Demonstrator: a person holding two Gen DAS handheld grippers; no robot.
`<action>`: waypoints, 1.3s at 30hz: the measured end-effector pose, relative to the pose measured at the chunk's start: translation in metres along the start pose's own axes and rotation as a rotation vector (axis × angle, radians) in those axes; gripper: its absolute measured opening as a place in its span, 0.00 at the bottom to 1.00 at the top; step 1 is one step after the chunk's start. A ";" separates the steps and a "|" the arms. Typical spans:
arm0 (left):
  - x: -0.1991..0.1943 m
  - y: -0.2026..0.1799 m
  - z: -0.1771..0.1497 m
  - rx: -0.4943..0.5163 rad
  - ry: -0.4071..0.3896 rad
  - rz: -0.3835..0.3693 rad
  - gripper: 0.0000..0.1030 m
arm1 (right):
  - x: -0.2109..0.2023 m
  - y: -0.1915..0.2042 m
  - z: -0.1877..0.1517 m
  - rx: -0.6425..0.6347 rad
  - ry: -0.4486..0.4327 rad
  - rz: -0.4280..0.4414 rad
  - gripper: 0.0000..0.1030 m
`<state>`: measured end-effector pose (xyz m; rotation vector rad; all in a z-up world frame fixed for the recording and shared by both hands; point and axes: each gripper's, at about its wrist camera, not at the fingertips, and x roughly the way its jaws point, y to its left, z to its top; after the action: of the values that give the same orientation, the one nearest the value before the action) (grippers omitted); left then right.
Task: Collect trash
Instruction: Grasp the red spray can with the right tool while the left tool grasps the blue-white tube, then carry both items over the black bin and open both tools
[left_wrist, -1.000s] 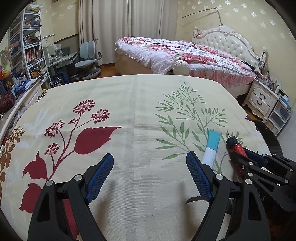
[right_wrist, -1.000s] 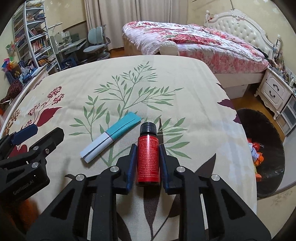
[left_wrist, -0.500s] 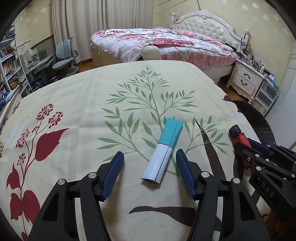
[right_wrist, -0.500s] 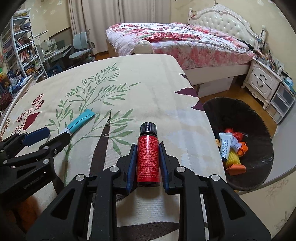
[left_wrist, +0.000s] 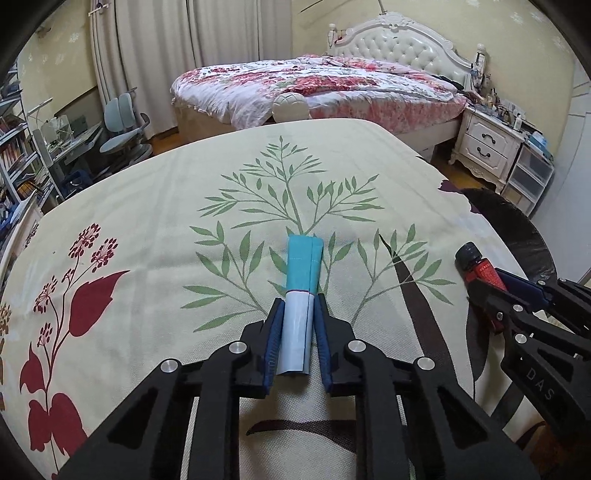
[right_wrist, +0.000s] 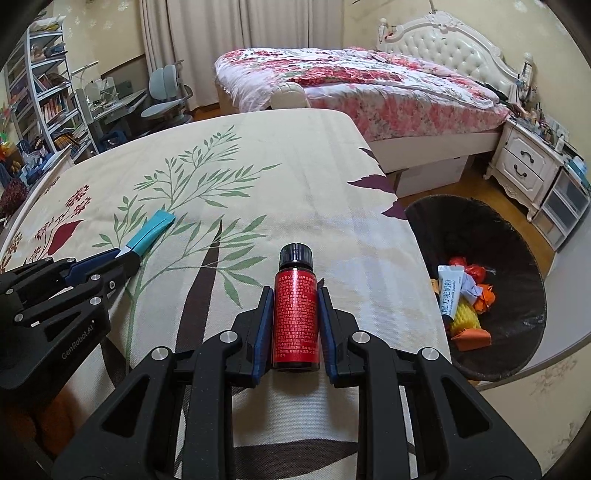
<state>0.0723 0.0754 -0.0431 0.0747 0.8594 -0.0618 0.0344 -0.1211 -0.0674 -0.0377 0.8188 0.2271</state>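
— Where's the teal-and-white wrapper (left_wrist: 300, 295)?
— Frame centre, pinched by the left gripper (left_wrist: 295, 325), long axis pointing straight up-frame.
— And the red bottle (right_wrist: 295, 310)?
— Clamped in the right gripper (right_wrist: 294, 321), black cap pointing up-frame, trash bin (right_wrist: 517, 258) at right.

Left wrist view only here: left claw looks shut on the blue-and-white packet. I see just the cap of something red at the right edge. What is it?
Observer: A red bottle with a black cap; the right claw is shut on it.
Operator: Is it lifted?
Observer: Cannot tell; it lies level over the tablecloth.
Operator: Where's the bin? I only see a dark rim.
Observer: A black trash bin sits on the floor, right of the table edge.
Operator: Empty?
Observer: No. It holds a white tube, orange scraps and something yellow.
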 end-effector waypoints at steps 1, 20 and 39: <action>0.000 0.000 0.000 -0.001 -0.001 -0.001 0.17 | 0.000 0.000 0.000 0.000 0.000 0.000 0.23; -0.011 0.001 0.001 -0.053 -0.040 -0.013 0.12 | -0.011 -0.005 0.002 0.012 -0.027 -0.010 0.23; -0.029 -0.075 0.045 0.013 -0.155 -0.126 0.11 | -0.041 -0.097 0.016 0.147 -0.124 -0.172 0.23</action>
<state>0.0810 -0.0023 0.0058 0.0277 0.7084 -0.1889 0.0398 -0.2217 -0.0321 0.0437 0.7026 0.0066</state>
